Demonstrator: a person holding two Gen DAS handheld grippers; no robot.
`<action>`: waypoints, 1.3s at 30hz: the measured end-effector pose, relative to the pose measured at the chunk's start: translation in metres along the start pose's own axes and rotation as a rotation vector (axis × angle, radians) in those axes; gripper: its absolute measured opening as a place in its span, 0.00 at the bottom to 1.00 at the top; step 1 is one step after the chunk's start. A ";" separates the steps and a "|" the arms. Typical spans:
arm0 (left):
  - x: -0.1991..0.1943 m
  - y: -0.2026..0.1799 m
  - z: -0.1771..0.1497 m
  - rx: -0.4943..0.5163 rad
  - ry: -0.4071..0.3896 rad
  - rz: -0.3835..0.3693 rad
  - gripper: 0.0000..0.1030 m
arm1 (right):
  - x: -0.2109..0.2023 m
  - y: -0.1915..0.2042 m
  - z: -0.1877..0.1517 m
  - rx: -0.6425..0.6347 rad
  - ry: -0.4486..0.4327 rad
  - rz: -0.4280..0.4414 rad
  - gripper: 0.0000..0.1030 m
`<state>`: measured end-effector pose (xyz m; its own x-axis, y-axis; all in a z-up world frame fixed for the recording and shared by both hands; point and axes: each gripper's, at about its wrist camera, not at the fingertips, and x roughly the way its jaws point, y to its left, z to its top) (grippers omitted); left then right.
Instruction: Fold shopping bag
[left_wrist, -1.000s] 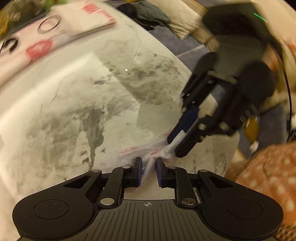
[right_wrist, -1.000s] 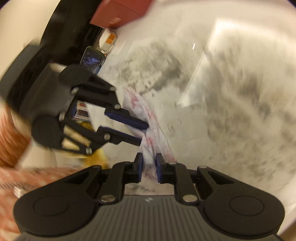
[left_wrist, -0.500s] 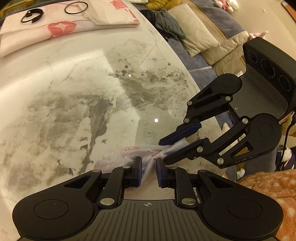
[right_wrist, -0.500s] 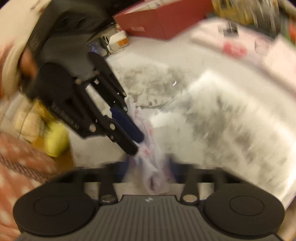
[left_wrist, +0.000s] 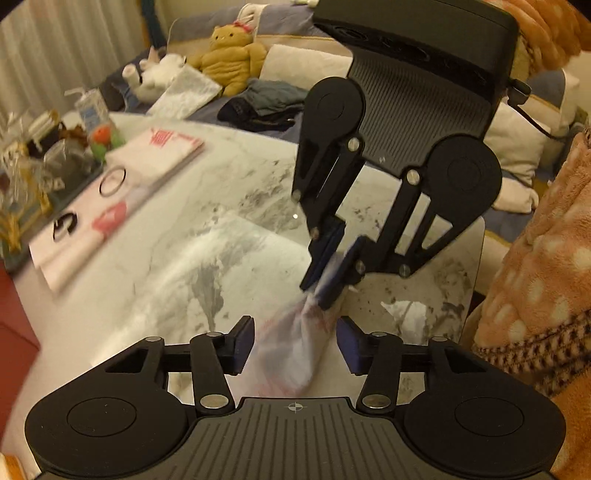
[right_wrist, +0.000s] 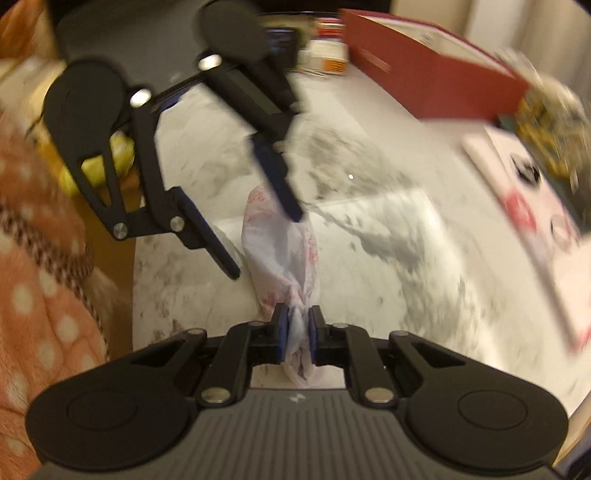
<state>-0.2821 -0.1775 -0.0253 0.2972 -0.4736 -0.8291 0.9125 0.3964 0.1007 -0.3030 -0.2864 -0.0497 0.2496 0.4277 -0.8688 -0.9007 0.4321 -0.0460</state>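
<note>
Right gripper (right_wrist: 295, 334) clenched on one bunched end of the white plastic shopping bag (right_wrist: 282, 247), red print visible. Left gripper (left_wrist: 295, 345) released, jaws spread either side of the bag's other end, not touching it. Bag hangs between both grippers above the marble table (left_wrist: 177, 258). Folded bags (left_wrist: 155, 151) lie beyond, left.
</note>
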 end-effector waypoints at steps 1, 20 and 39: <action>0.003 -0.001 0.003 0.014 0.014 0.003 0.50 | 0.002 0.005 0.003 -0.046 0.002 -0.014 0.10; 0.019 0.037 -0.026 -0.514 0.053 -0.079 0.23 | -0.028 -0.005 0.008 -0.072 -0.135 -0.111 0.24; -0.011 0.052 -0.080 -0.992 -0.134 -0.052 0.23 | 0.038 -0.247 0.053 0.377 -0.028 -0.390 0.19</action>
<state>-0.2609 -0.0884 -0.0548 0.3487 -0.5698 -0.7442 0.2963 0.8203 -0.4892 -0.0526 -0.3348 -0.0449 0.5534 0.1976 -0.8091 -0.5510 0.8153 -0.1778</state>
